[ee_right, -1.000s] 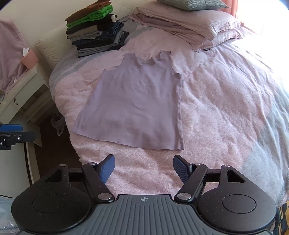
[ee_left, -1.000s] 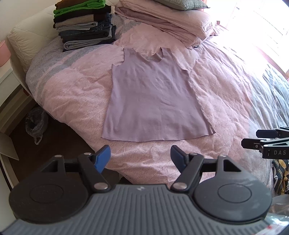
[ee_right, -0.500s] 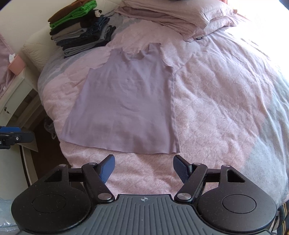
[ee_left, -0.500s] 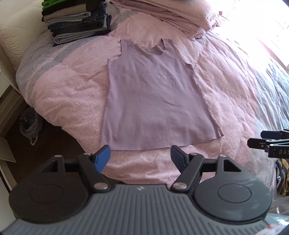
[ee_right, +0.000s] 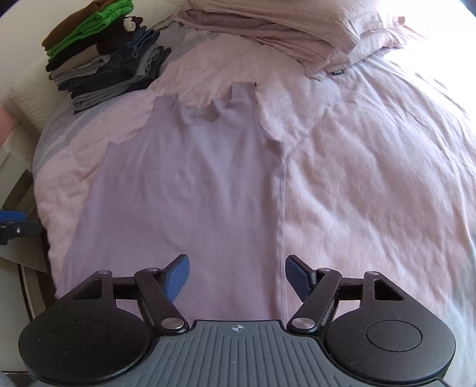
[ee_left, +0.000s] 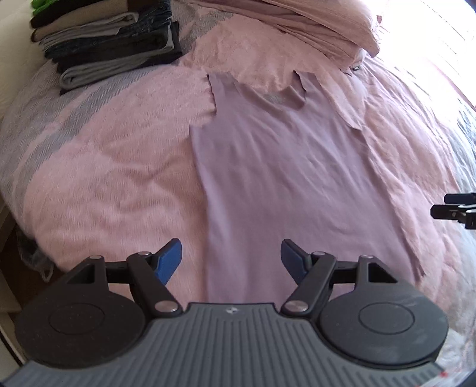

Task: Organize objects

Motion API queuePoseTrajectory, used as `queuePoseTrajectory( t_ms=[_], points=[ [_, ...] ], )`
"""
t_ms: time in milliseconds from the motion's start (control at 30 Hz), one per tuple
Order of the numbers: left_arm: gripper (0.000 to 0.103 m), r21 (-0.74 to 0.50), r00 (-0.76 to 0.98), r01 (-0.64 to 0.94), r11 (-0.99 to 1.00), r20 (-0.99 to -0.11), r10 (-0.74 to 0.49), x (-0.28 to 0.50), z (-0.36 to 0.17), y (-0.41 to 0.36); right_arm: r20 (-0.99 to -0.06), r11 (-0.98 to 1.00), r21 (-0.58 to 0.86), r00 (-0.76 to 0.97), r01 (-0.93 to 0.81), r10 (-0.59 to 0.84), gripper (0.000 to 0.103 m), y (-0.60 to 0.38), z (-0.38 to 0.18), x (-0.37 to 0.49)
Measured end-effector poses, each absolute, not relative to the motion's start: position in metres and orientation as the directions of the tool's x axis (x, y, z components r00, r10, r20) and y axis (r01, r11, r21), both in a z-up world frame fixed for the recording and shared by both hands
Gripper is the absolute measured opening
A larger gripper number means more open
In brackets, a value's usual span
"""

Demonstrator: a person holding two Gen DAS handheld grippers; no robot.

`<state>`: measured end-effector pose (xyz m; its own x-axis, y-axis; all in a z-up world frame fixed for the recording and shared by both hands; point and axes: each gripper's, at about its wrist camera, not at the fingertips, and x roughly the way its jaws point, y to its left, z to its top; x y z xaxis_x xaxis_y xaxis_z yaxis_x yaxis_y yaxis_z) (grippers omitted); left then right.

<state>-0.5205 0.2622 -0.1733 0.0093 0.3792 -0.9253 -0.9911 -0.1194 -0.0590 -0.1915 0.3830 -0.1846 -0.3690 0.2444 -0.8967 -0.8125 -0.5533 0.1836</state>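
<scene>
A lilac sleeveless top [ee_left: 285,166] lies flat on the pink bed cover, straps pointing to the pillows; it also shows in the right wrist view [ee_right: 190,184]. My left gripper [ee_left: 231,262] is open and empty over the top's lower left edge. My right gripper [ee_right: 237,275] is open and empty over the top's lower right edge and side seam. The right gripper's tips show at the right edge of the left wrist view [ee_left: 455,208]. The left gripper's tip shows at the left edge of the right wrist view [ee_right: 15,224].
A stack of folded clothes [ee_left: 110,47] stands at the bed's far left corner, also in the right wrist view [ee_right: 104,53]. Pink pillows [ee_right: 297,26] lie across the head of the bed. The bed's left edge [ee_left: 32,226] drops to dark floor.
Both grippers have moved forward and down toward the bed, from short of the top's hem to over its lower corners. Both stayed open.
</scene>
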Motion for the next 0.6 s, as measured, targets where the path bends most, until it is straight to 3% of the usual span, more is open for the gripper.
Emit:
queuePoseTrajectory(
  t_ms=[167,333,600],
  points=[
    [0.061,-0.058,0.052,-0.998,0.001,-0.890,0.454,-0.550,-0.203,0.349,-0.861,-0.641,0.141,-0.413,-0.755,0.298,0.067,0.464,-0.216,-0.229],
    [0.053,-0.016,0.091,-0.989,0.150,-0.856,0.509,-0.563,-0.227,0.447,-0.819,-0.721,0.084,-0.460,-0.688,0.344,0.050,0.546,-0.238,-0.282],
    [0.045,0.056,0.112,-0.949,0.309,-0.860,0.498,-0.573,-0.269,0.554,-0.807,-0.821,-0.017,-0.477,-0.570,0.348,0.042,0.635,-0.268,-0.352]
  ],
)
